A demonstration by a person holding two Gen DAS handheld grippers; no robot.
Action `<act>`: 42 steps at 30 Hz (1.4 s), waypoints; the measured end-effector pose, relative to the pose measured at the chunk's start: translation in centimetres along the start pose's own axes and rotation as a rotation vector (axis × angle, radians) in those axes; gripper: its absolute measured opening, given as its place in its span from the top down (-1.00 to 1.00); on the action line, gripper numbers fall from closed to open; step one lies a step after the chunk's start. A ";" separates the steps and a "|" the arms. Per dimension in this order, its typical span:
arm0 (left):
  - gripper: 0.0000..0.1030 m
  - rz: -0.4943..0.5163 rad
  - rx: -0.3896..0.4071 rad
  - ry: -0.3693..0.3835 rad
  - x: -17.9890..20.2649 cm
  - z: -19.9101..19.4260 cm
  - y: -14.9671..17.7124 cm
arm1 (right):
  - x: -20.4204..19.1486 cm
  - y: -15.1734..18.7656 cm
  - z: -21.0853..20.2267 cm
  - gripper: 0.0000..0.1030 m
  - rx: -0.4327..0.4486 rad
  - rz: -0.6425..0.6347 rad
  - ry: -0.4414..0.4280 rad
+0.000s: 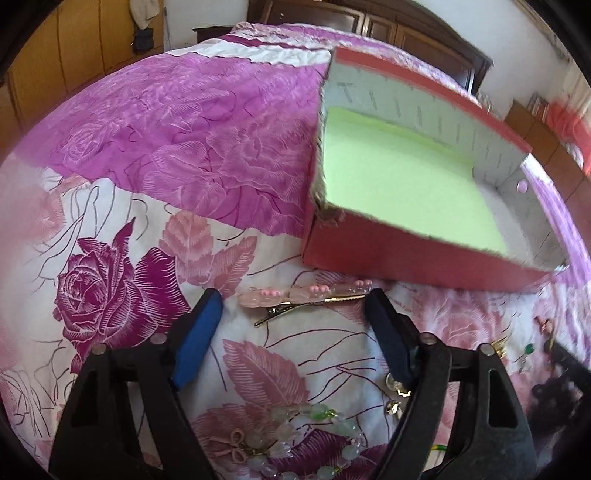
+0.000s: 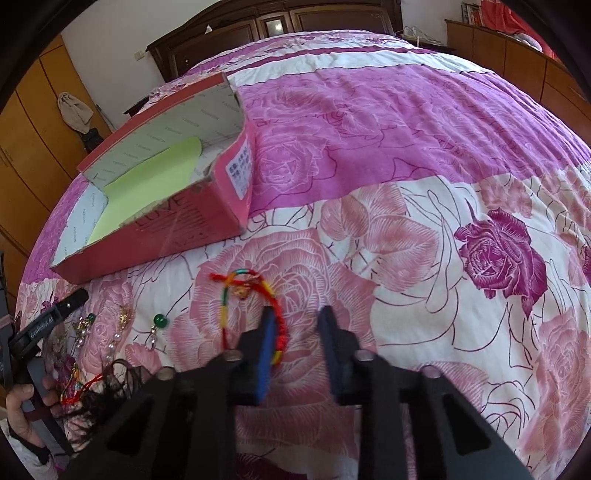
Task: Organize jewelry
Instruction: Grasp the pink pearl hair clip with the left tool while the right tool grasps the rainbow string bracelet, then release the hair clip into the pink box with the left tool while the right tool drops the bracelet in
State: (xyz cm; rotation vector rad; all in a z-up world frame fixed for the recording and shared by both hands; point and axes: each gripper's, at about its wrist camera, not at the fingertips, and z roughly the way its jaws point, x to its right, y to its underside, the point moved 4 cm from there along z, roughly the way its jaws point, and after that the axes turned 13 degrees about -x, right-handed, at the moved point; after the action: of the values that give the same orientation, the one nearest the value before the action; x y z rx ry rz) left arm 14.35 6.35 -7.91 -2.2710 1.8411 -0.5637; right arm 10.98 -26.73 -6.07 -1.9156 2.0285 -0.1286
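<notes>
Bed (image 2: 406,122) under a pink-and-white rose-print cover, dark wooden headboard (image 2: 280,22) behind — white wall (image 2: 110,40) above. Orange-brown wardrobe doors (image 1: 74,48) to one side, low wooden cabinets (image 2: 517,55) opposite — soft daylight.

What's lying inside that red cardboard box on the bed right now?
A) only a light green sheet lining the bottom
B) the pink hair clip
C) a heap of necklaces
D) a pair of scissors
A: the red box holds only the green sheet, and the pink hair clip lies on the bedspread in front of it.
</notes>
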 end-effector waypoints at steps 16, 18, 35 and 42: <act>-0.09 -0.013 0.053 0.066 -0.1 -2.4 1.3 | -1.8 1.1 -3.0 0.88 0.083 -0.077 -0.044; -0.09 -0.002 0.064 0.074 0.0 -3.0 1.4 | -2.1 1.1 -3.6 0.88 0.093 -0.086 -0.049; -0.10 0.177 0.183 0.089 4.4 -8.5 -0.7 | -5.4 -0.8 -8.3 0.88 0.210 -0.191 -0.077; -0.10 0.217 0.196 0.078 5.3 -8.4 -3.0 | -7.6 -3.1 -9.5 0.88 0.265 -0.247 -0.071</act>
State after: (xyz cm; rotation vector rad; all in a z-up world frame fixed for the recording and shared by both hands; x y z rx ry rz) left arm 14.70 2.80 1.85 -1.9223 1.9410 -0.7676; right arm 11.18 -21.14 5.17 -1.9597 1.6304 -0.3654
